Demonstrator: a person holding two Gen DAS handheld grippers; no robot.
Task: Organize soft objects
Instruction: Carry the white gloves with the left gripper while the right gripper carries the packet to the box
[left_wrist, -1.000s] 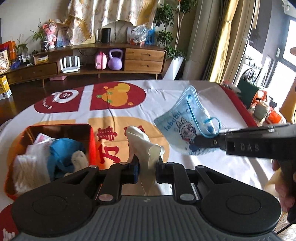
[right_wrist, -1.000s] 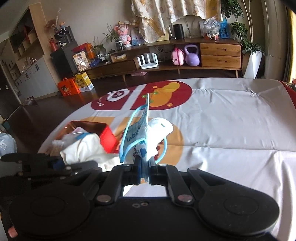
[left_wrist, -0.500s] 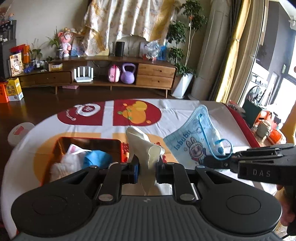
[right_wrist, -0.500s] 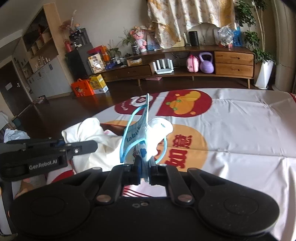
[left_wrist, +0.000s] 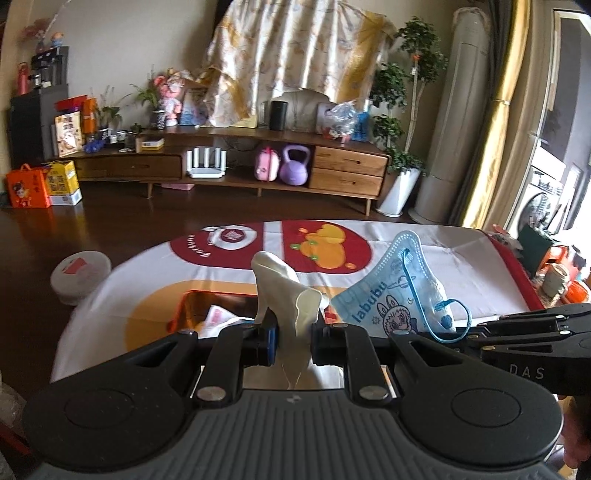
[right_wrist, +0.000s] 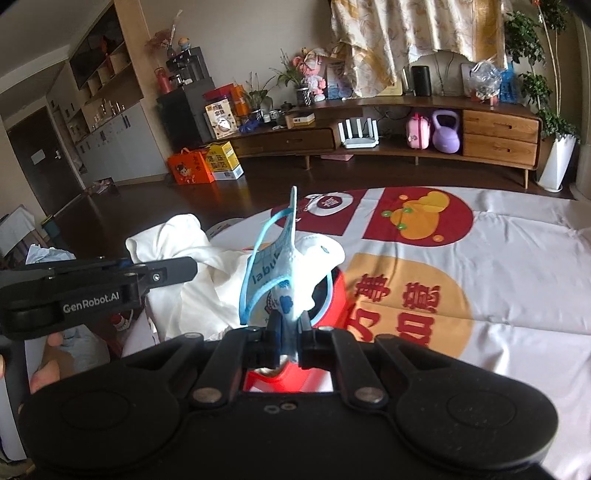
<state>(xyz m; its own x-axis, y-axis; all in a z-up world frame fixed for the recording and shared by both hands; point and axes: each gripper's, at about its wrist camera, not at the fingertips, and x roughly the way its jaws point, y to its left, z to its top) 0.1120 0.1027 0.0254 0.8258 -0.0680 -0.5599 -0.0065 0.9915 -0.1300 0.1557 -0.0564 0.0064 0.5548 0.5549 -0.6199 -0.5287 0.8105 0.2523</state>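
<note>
2 soft things are up off the table at once, 1 in each tool. My left gripper (left_wrist: 290, 341) has its jaws pinching a cream glove (left_wrist: 286, 295), which stands up limp from the nip and sags below it. My right gripper (right_wrist: 286, 338) has its jaws pressed on the lower edge of a blue child's face mask (right_wrist: 280, 273), printed "labubu", its ear loops dangling free.

Both hang above the orange box (left_wrist: 184, 310) on the printed tablecloth (right_wrist: 498, 280); the box already holds some white and pale cloth things, though I cannot make out what they are.

I judge both pieces to be nearly weightless and wholly floppy, so they will swing with any quick move and drape wherever they land. The glove looks thin and slick, so I would want a bunched fold in the pinch, not a single layer. On the mask, I would trust the stitched edge more than a loop, which could stretch and snag on a finger when I let go.
</note>
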